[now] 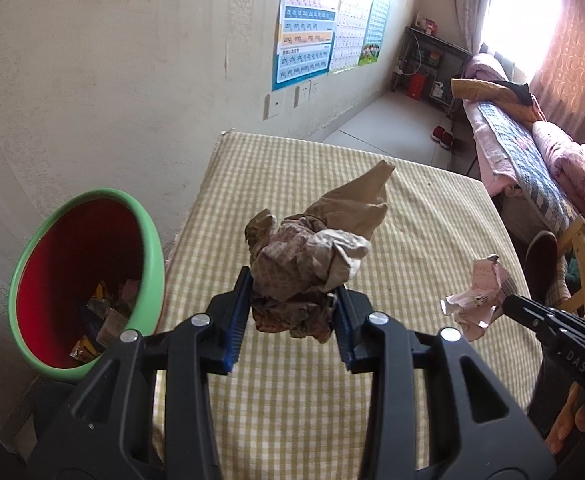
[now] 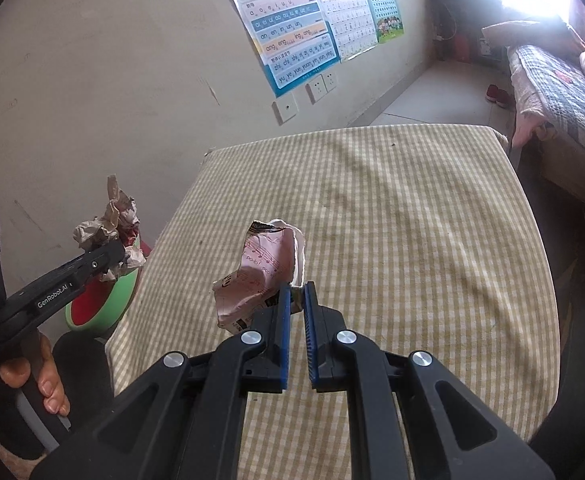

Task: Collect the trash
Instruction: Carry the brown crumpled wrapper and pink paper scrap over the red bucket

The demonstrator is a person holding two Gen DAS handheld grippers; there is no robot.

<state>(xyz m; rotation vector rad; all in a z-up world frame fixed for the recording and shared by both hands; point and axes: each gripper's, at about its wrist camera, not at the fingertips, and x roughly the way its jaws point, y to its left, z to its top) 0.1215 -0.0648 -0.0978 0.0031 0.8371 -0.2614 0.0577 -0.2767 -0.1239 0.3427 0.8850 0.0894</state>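
Trash is held in both grippers above the checked tablecloth. Clamped between the blue pads of the left gripper (image 1: 292, 308) is a crumpled brown paper wad (image 1: 308, 256), bulky enough to keep the jaws a little apart; one loose flap sticks up and away from the fingers. In the right wrist view this wad hangs over the table's left edge, in front of the bin. The right gripper (image 2: 297, 300) has its jaws nearly together, pinching the edge of a crumpled pink paper (image 2: 264, 272) printed with music notes (most of the sheet bulges out to the left of the pads). It hangs over the middle of the table (image 2: 412, 240), clear of the cloth.

Just beside the table's left edge, against the wall, stands a bin (image 1: 92, 276) with a green rim and red inside, tilted toward the camera, with wrappers lying at its bottom. The person's left hand (image 2: 40, 376) grips the left tool's handle below that edge. Alphabet posters (image 1: 316, 24) hang on the wall beyond the far-left corner, and a bed (image 1: 532, 148) with pink bedding runs past the table's right side.
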